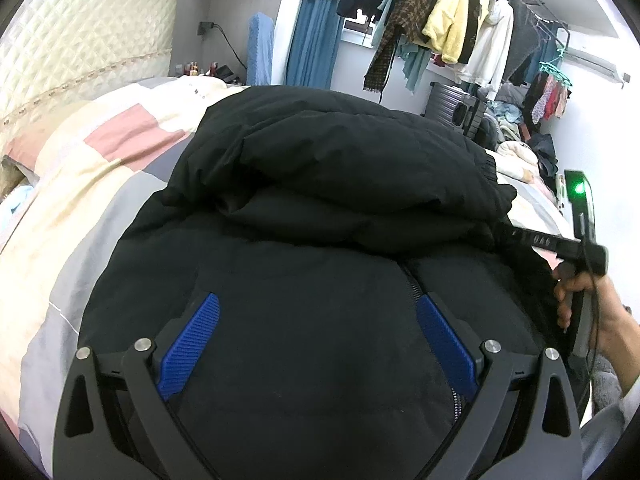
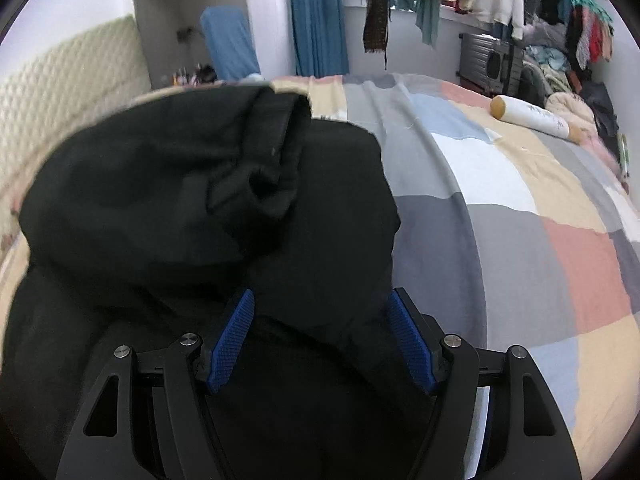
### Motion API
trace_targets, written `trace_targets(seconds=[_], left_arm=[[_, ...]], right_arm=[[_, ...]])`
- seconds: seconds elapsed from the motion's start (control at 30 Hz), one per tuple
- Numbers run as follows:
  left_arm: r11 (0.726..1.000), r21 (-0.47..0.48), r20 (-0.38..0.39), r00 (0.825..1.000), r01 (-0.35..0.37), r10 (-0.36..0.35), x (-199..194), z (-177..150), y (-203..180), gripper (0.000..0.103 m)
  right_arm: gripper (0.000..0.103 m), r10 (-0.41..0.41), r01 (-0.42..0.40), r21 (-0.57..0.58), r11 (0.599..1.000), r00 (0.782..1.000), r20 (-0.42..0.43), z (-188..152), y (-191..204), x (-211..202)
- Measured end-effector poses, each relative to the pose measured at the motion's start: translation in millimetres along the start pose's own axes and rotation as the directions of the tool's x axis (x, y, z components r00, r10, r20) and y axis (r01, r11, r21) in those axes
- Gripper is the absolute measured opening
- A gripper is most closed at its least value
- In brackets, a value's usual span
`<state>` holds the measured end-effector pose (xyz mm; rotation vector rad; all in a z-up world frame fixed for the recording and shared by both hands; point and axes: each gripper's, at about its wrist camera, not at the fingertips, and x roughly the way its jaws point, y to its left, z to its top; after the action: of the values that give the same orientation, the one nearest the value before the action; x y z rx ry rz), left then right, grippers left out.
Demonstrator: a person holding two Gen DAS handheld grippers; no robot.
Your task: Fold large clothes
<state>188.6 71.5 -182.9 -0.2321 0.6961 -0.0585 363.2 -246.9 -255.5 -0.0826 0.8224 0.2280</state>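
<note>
1. Bed [image 2: 520, 216]: carries a patchwork cover in grey, cream, pink and pale blue blocks; a quilted cream headboard [image 1: 80, 40] stands at its head edge.
2. Black padded coat [image 1: 312, 208]: lies on the bed cover, toward the headboard side in the right wrist view, leaving the cover bare out to the far edge. The coat is bunched and partly folded; an upper layer lies doubled over the lower body, and a zip line runs down the lower front.
3. Clothes rail [image 1: 460, 20]: hangs on the far wall beyond the bed, loaded with a yellow fleece, a white top and a checked scarf.
4. Suitcase [image 2: 492, 64]: grey, upright against the wall past the bed's far edge.
5. Left gripper [image 1: 316, 344]: blue pads set wide apart, positioned over the coat's lower front; no fabric pinched between them.
6. Right gripper [image 2: 320, 340]: pads spread, with coat fabric lying between them but not pressed by either pad.
7. Cylindrical white bolster [image 2: 536, 118]: rests near the bed's far corner.
</note>
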Motion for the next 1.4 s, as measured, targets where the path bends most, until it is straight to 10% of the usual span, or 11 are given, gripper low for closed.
trace_targets(seconds=[0.27,0.47,0.63,1.1,1.4], left_arm=[[1.000,-0.010,-0.008,1.000,-0.002,0.002,4,1,2,0.099],[1.000,-0.007,-0.009,1.000,-0.001,0.001,4,0,2,0.099],[1.000,-0.014,0.000,1.000,0.003,-0.003,2,-1,2,0.099],[1.000,-0.022,-0.013,1.000,0.002,-0.003,7,-1,11,0.099],[1.000,-0.015,0.010,1.000,0.016,-0.016,-2,5,3,0.099]], right_arm=[[0.067,-0.046,0.046,-0.026,0.999,0.999,-0.003,-6,8,12],[0.021,-0.037,0.037,0.000,0.999,0.999,-0.003,-3,9,17],[0.011,-0.060,0.057,0.040,0.998,0.997,0.056,0,7,5],[0.009,-0.111,0.099,0.148,0.984,0.991,0.073,-6,-12,14],[0.040,-0.084,0.068,0.233,0.970,0.995,0.060,-4,-18,-18]])
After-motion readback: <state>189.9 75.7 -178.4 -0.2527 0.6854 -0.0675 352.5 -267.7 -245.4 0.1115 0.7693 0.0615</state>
